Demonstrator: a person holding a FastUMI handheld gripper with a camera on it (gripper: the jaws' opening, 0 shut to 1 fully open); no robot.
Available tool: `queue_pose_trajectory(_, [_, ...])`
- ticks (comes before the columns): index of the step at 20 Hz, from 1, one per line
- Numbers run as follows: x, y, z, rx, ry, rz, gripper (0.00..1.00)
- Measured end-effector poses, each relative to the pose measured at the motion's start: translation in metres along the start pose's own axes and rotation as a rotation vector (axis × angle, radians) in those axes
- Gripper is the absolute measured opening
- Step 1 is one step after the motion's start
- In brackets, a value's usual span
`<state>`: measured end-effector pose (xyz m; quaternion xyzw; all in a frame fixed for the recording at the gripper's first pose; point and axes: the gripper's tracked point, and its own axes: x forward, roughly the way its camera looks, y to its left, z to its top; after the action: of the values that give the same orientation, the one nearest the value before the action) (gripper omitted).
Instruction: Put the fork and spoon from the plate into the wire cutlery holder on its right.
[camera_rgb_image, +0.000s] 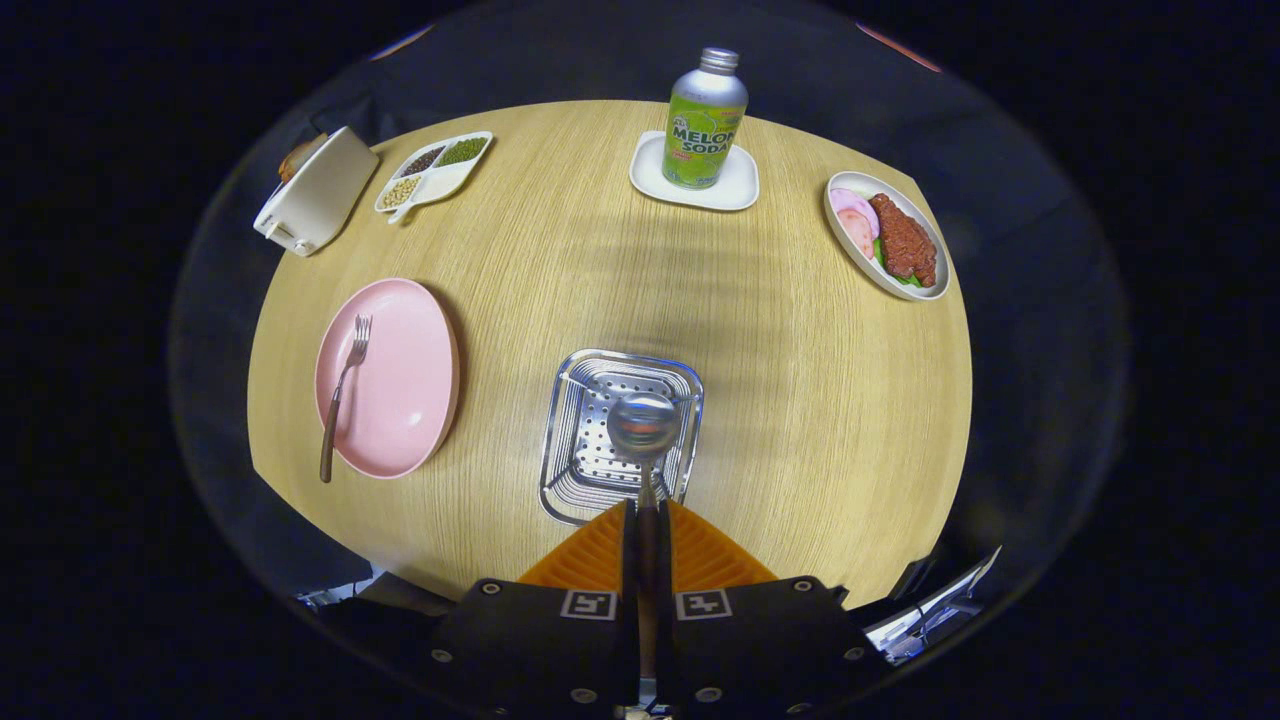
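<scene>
The gripper (648, 520) has its jaws closed on the spoon (643, 430) (handle pinched between them), its bowl hanging over the perforated metal cutlery holder (585, 450). To the left, the fork (342, 390) lies on the pink plate (405, 380) on the wooden surface (800, 400).

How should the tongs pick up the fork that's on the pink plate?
Probably by the brown handle of the fork, near the end that sticks out past the rim of the pink plate. That part hangs above the table, so a finger can fit on each side of it, coming down from above. The tongs are busy now, shut on the spoon above the metal holder.
</scene>
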<state>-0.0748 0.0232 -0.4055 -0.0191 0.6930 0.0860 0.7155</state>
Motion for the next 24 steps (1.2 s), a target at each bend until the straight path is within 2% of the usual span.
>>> queue_pose_trajectory(5, [0.004, 0.004, 0.009, 0.04, -0.023, 0.021, 0.1])
queue_pose_trajectory(10, [-0.013, 0.01, 0.036, 0.094, -0.176, 0.045, 0.09])
queue_pose_trajectory(18, [-0.077, 0.018, 0.104, 0.143, -0.605, 0.015, 0.11])
queue_pose_trajectory(24, [-0.163, 0.021, 0.145, 0.19, -0.957, -0.004, 0.12])
